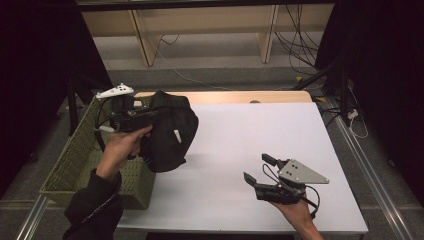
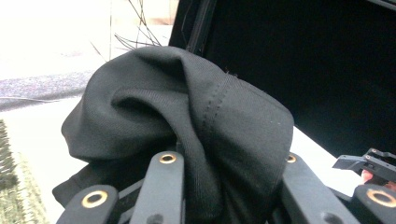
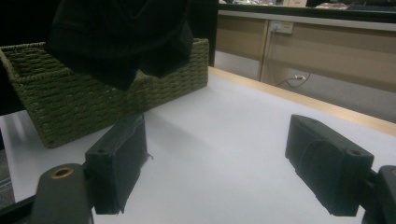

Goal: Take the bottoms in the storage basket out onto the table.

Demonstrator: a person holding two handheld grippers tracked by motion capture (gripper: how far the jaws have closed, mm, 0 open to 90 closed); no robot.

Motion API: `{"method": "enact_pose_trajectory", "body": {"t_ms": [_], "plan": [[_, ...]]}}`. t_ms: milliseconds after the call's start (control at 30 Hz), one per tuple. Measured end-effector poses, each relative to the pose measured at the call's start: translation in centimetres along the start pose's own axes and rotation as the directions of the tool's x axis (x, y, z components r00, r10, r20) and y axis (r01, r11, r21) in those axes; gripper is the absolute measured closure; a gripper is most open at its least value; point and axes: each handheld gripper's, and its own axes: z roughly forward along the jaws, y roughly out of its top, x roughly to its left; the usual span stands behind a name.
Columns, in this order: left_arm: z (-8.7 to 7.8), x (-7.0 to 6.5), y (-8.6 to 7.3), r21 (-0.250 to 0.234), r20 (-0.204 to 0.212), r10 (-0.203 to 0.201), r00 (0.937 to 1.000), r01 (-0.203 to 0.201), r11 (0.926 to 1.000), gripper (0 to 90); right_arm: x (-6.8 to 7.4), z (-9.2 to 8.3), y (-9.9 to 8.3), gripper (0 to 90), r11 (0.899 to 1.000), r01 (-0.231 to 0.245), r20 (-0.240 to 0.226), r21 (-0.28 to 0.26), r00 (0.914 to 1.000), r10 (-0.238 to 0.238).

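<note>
A black garment [image 1: 170,131] hangs bunched in the air at the table's left edge, beside the green woven basket [image 1: 75,160]. My left gripper [image 1: 150,116] is shut on its upper part; in the left gripper view the black cloth [image 2: 187,116] is pinched between the jaws. The garment [image 3: 116,37] hangs in front of the basket [image 3: 70,112] in the right gripper view. My right gripper [image 1: 256,171] hovers open low over the table's front right, its pads [image 3: 119,158] wide apart with nothing between them.
The white table top [image 1: 240,145] has a wooden strip along its far edge. The basket stands off the table's left side. Cables lie on the floor beyond the table, with wooden furniture legs behind them. Dark curtains flank both sides.
</note>
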Motion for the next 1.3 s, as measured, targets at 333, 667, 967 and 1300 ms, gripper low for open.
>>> {"method": "enact_pose_trajectory", "body": {"t_ms": [333, 667, 967, 1300], "plan": [[1.4, -1.1, 0.2, 0.01, 0.033, 0.022, 0.9992, -0.023, 0.9997, 74.0, -0.1, 0.0, 0.0, 21.6, 1.0, -0.01, 0.0, -0.004, 1.0, 0.01], [3.2, -2.0, 0.0, 0.037, 0.057, 0.036, 0.9978, -0.038, 0.9986, 74.0, -0.2, 0.0, -0.1, 21.7, 1.0, -0.021, 0.001, 0.001, 0.9998, 0.021], [4.4, -2.3, -0.2, 0.045, 0.073, 0.039, 0.9966, -0.043, 0.9981, 74.1, -0.2, 0.1, -0.2, 21.6, 0.999, -0.033, 0.0, -0.003, 0.9994, 0.033], [5.8, -2.8, -0.5, 0.054, 0.086, 0.045, 0.9953, -0.05, 0.9973, 74.1, -0.3, 0.1, -0.2, 21.7, 1.0, -0.025, 0.003, -0.005, 0.9997, 0.025]]}}
